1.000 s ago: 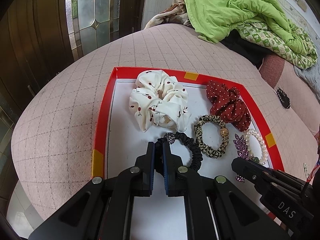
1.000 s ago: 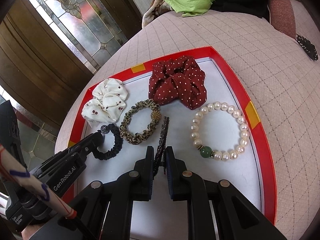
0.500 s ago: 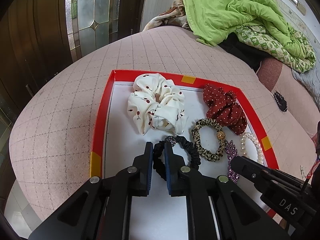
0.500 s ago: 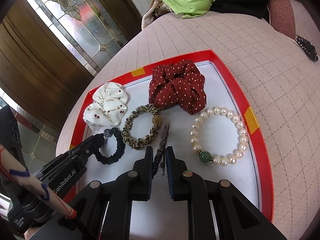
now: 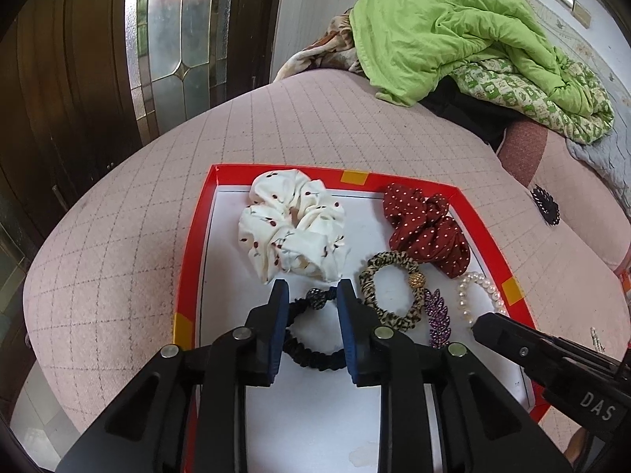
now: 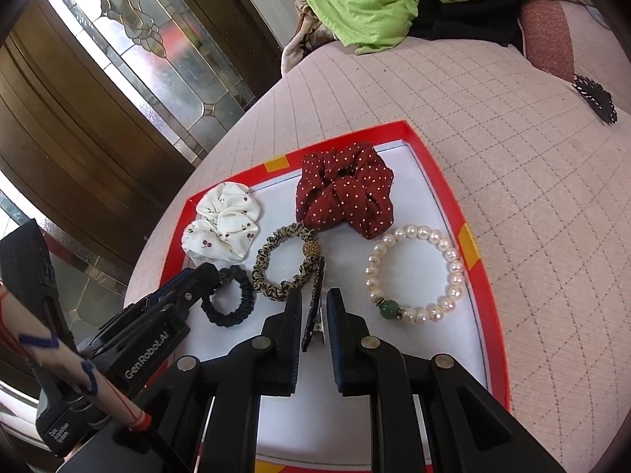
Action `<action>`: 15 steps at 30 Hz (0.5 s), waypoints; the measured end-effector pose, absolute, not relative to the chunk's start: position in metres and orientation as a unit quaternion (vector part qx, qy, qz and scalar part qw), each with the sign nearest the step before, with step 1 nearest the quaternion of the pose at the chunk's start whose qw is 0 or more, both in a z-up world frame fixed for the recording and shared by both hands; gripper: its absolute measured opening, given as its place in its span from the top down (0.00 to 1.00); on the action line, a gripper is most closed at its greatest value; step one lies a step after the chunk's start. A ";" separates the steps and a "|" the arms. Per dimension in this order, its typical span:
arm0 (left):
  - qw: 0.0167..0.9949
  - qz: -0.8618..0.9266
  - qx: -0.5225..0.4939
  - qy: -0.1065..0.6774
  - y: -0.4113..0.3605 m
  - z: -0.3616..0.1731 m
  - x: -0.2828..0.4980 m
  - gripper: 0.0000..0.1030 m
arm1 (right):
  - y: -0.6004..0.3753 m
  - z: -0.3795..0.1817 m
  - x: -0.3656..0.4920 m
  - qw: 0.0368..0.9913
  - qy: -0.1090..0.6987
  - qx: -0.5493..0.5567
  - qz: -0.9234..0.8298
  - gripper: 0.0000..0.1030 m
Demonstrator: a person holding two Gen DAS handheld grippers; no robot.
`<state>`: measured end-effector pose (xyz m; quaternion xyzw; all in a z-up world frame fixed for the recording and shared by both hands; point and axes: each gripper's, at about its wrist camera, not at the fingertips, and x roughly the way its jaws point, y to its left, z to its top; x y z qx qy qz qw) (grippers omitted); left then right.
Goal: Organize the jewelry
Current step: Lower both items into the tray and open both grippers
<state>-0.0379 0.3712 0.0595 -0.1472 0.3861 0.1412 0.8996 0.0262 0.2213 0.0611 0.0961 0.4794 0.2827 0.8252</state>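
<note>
A red-rimmed tray [image 5: 197, 236] [image 6: 477, 276] with a white floor lies on the bed. It holds a white cherry-print scrunchie [image 5: 294, 232], a red dotted scrunchie [image 5: 426, 232], a leopard hair tie [image 5: 368, 276], a pearl bracelet [image 6: 453, 264] and a black hair tie [image 5: 311, 354]. My left gripper [image 5: 309, 287] straddles the black tie; its jaws are opening and the pads stand clear of the band. My right gripper [image 6: 314, 295] is shut on a purple leaf hair clip [image 6: 315, 280], held on edge just above the tray floor between the leopard tie and the bracelet.
The tray rests on a pink quilted bed cover [image 5: 118, 256]. A green quilt [image 5: 453, 39] is heaped at the far end. A small black ornament [image 6: 595, 98] lies on the cover to the right. A dark wooden door with leaded glass [image 5: 177, 39] stands on the left.
My left jaws have parted and let go of the black hair tie, which now lies on the tray floor. My right gripper has risen slightly, still shut on the purple clip.
</note>
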 end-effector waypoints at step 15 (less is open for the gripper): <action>0.921 0.164 -0.103 0.337 0.353 0.081 -0.044 0.60 | 0.194 0.077 0.012 0.826 0.471 0.114 0.288 0.83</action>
